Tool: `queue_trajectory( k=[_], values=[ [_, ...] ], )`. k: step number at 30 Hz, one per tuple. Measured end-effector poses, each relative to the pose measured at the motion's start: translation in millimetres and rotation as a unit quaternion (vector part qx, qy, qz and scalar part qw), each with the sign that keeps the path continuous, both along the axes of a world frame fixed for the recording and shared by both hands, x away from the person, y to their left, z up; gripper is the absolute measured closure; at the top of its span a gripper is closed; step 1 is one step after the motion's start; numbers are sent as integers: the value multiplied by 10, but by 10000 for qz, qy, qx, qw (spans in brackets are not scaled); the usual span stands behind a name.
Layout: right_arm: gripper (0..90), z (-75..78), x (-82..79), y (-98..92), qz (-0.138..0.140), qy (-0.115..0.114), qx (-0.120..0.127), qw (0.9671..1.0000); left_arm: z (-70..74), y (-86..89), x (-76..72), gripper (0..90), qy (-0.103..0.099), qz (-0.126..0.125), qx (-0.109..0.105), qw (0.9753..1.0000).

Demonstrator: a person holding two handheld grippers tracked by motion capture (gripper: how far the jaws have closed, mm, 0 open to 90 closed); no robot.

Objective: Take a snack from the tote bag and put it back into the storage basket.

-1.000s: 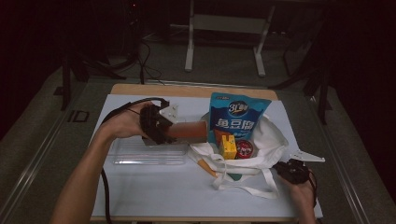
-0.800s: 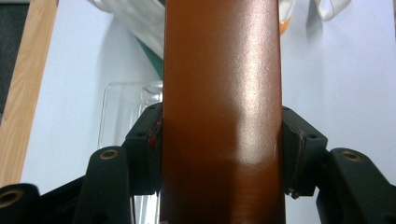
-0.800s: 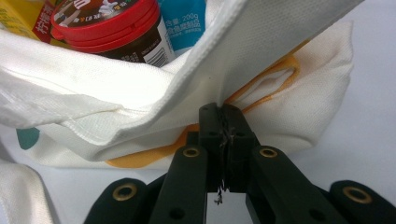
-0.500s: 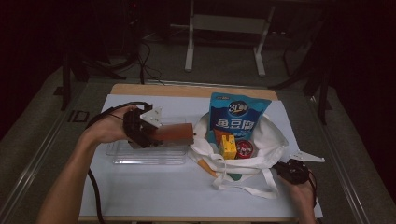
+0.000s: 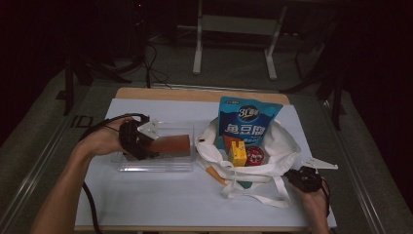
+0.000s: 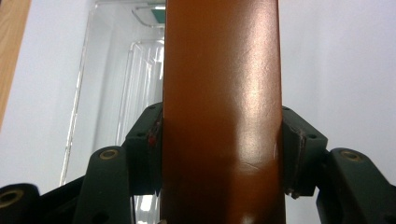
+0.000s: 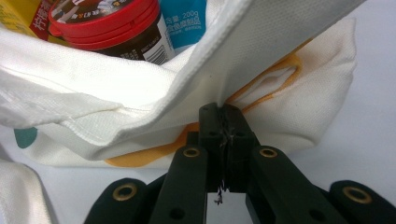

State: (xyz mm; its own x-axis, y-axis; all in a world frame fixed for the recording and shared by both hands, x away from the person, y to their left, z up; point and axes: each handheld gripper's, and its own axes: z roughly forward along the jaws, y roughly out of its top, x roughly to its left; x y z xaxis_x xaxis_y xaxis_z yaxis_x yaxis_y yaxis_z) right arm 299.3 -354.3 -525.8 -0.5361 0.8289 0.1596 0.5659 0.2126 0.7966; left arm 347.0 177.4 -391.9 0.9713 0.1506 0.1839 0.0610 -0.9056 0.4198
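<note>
**Setting the brown box down in the clear tray**

My left hand-held gripper (image 5: 146, 144) is clamped on the brown box (image 5: 169, 144), its jaws pressed against the two long sides with no gap. The box lies lengthwise over the clear plastic tray (image 5: 156, 165), which sits just beside the white tote bag (image 5: 282, 146), on its left. I cannot tell whether the box already rests on the tray floor or hangs just above it.

To finish well, I judge I should lower the box level until its underside meets the tray floor, keeping it parallel to the tray's long walls so no corner catches the rim. I should open the jaws only once the weight is taken, then draw straight back, since the tray looks light and could slide on the worktop (image 5: 160, 204).

My right hand-held gripper (image 7: 223, 122) is pinched fully closed on the tote bag's edge, holding the mouth open. I should keep that steady so the blue snack pouch (image 5: 248, 124), yellow carton (image 5: 237, 152) and red-lidded tub (image 5: 255, 155) stay reachable.
</note>
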Motion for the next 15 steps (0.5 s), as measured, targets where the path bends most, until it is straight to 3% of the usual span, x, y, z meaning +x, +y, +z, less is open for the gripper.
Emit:
queue_trajectory(
  k=[15],
  values=[
    [881,-5,-1,-9,11,9,30,10000,-226,-217,128,422,178,-157,512,9984]
  ],
)
